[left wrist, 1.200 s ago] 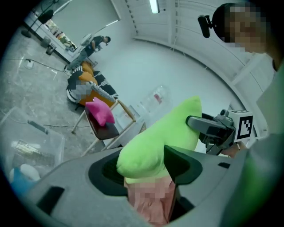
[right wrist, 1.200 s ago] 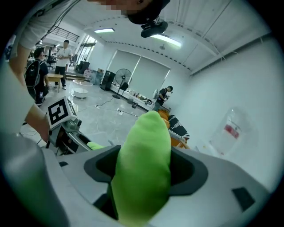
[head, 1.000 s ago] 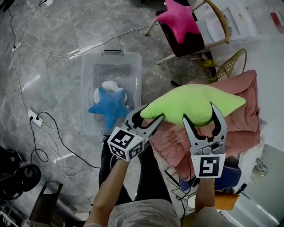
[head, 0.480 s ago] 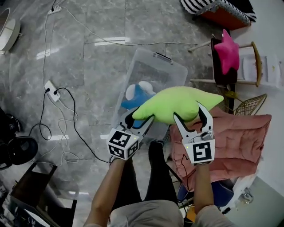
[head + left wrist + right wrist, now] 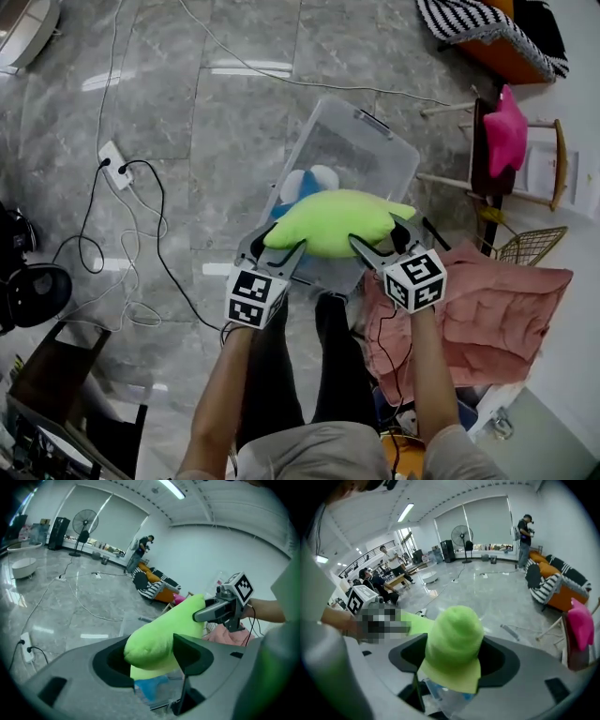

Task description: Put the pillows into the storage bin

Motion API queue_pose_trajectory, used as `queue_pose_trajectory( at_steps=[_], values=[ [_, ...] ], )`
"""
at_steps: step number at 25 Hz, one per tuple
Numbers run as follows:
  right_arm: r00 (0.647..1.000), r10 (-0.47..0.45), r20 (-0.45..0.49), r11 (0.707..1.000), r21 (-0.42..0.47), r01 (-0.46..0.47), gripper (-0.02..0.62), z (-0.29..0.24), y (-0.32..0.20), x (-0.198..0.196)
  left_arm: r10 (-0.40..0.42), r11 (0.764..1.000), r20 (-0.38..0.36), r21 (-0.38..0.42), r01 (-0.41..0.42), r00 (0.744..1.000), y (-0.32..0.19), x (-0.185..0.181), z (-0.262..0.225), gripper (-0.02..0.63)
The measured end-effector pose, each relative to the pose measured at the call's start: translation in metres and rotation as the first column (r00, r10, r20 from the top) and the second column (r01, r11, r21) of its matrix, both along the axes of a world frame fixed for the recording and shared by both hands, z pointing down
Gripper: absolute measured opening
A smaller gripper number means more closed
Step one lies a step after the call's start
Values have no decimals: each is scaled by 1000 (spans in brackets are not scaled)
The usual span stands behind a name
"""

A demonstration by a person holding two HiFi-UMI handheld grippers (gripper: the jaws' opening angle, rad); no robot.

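Observation:
A lime-green star pillow hangs over the near end of the clear storage bin, held up from both sides. My left gripper is shut on its left arm. My right gripper is shut on its right arm. A blue star pillow lies in the bin beside something white, and it also shows under the green pillow. A pink star pillow rests on a chair at the far right. From the left gripper view, the right gripper clamps the green pillow's far end.
A pink cushion lies to the right of the person's legs. A power strip and cables trail over the grey floor at the left. A striped sofa stands at the top right, and a wire basket sits near the chair.
Both grippers have carried the green pillow left, from above the pink cushion to over the bin's near end. The view has swung, so the bin now sits centre.

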State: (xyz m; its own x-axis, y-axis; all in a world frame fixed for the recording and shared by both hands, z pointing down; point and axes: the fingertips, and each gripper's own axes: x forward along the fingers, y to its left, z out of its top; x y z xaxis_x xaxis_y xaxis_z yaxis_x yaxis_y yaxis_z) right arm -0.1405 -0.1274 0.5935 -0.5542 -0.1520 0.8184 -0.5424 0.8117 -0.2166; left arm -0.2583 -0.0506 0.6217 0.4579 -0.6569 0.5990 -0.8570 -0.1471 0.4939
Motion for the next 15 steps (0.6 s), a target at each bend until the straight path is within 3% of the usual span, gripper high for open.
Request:
queue_pose_trajectory(
  at_steps=[4, 7, 10, 15],
  values=[
    [995, -56, -83, 982, -183, 40, 311, 41, 16, 17, 84, 996, 51, -41, -82, 995, 1, 5, 26, 250],
    [992, -69, -110, 965, -258, 38, 294, 55, 23, 30, 130, 990, 43, -57, -128, 991, -6, 9, 37, 250],
    [994, -26, -104, 963, -269, -3, 273, 60, 23, 38, 159, 985, 21, -67, -157, 987, -12, 14, 43, 250],
    [989, 123, -76, 969, -204, -136, 255, 67, 5, 53, 158, 985, -21, -74, -159, 987, -31, 22, 49, 251]
  ],
)
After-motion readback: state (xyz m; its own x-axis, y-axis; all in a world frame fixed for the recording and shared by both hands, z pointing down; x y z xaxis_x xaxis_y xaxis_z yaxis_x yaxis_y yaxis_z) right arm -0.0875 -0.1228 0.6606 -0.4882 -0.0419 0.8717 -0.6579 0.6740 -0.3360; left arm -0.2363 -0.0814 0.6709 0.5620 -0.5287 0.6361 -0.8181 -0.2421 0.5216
